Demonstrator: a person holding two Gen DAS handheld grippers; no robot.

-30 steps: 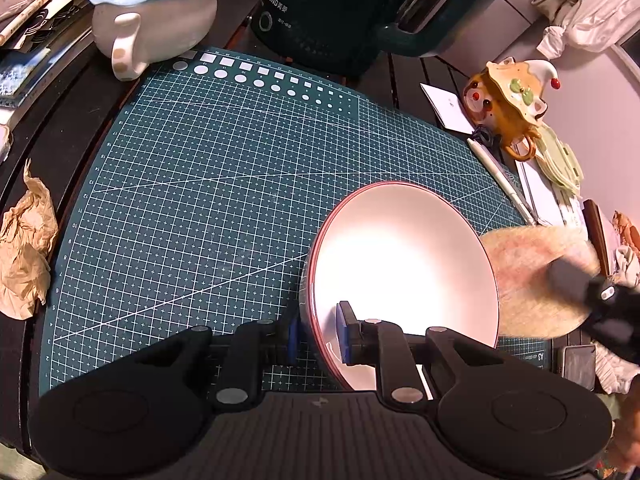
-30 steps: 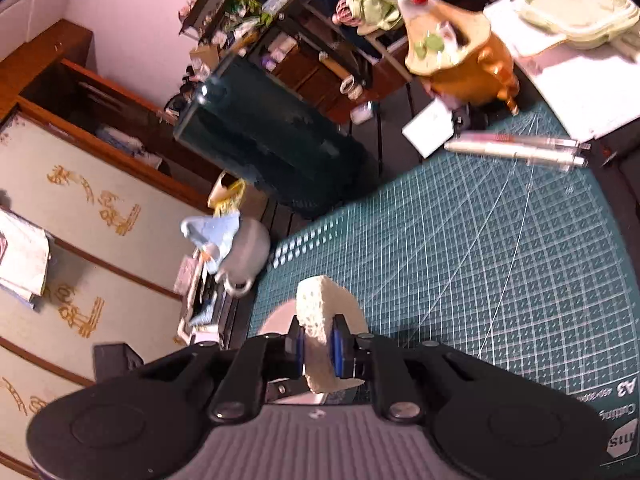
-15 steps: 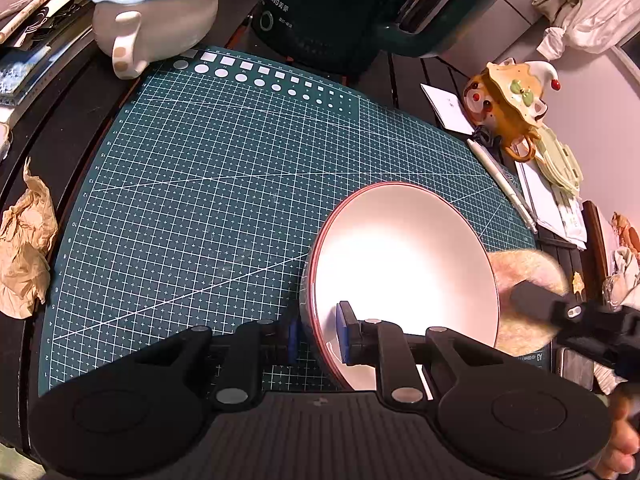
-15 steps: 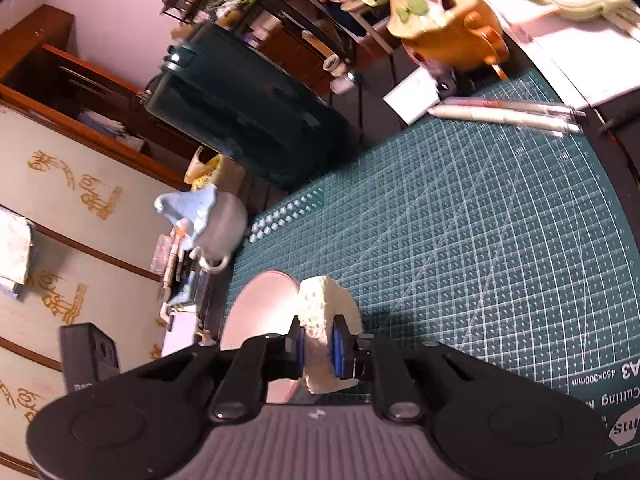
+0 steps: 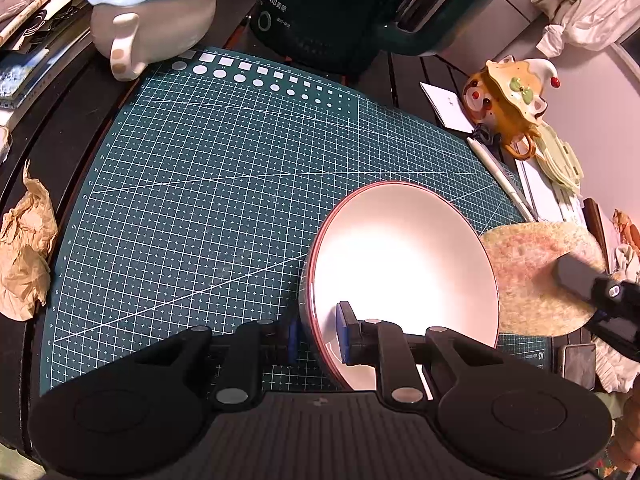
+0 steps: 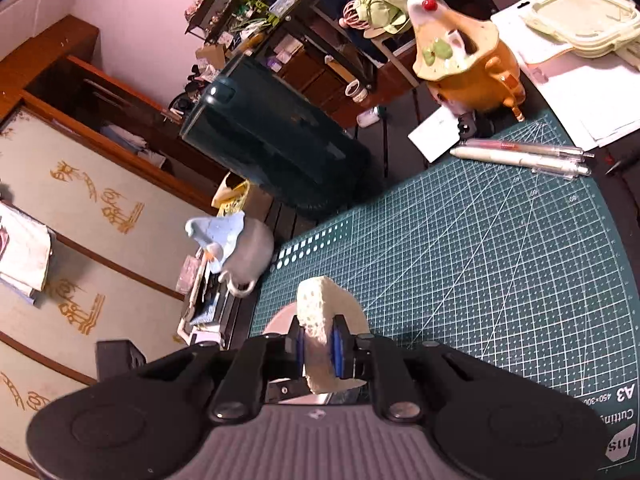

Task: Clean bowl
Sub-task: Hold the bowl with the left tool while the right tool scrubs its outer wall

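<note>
One bowl [image 5: 404, 272], white inside with a red rim, nothing in it, tilted up on edge at the cutting mat's [image 5: 208, 184] near right corner. Left gripper [image 5: 316, 338] clamped on the bowl's near rim, one pad inside, one outside. Right gripper [image 6: 319, 346] clenched on one round sponge [image 6: 320, 320], just beside the bowl's right rim, outside it. Two lidded ceramic pots: blue-lidded [image 5: 152, 16] off the mat's far left corner, orange [image 5: 510, 100] off its far right. Two pens [image 6: 524, 156] at the right edge. Versus half a second ago: sponge shows larger and higher beside the rim; bowl and left grip unchanged.
</note>
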